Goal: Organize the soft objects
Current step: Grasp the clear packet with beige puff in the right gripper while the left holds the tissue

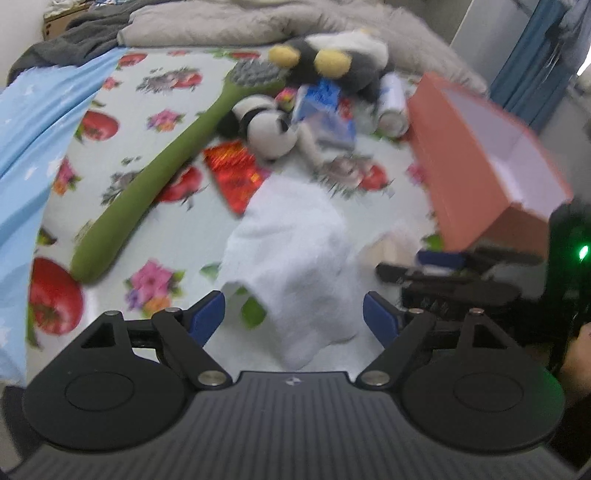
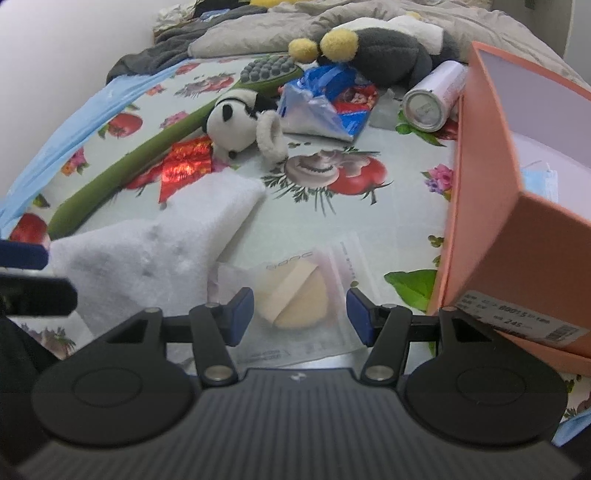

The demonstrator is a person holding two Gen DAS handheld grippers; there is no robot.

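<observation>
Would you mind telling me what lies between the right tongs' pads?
In the right wrist view, a bagged beige powder puff lies between the right tongs, untouched.

White towel (image 2: pixel 155 247) — fluffy, crumpled, lying on the floral bed sheet beside a bagged beige sponge puff (image 2: pixel 291 299). Small panda plush (image 2: pixel 232 125) — on its side, farther back, against a long green plush brush (image 2: pixel 122 173). Grey-and-yellow plush toy (image 2: pixel 384 51) at the rear.

We see a bed covered by a sheet (image 2: pixel 399 221) printed with tomatoes and flowers, a pale blue cloth (image 1: pixel 33 122) along its left edge, a rumpled beige quilt (image 1: pixel 229 22) behind, and a plain white wall (image 2: pixel 74 40).
</observation>
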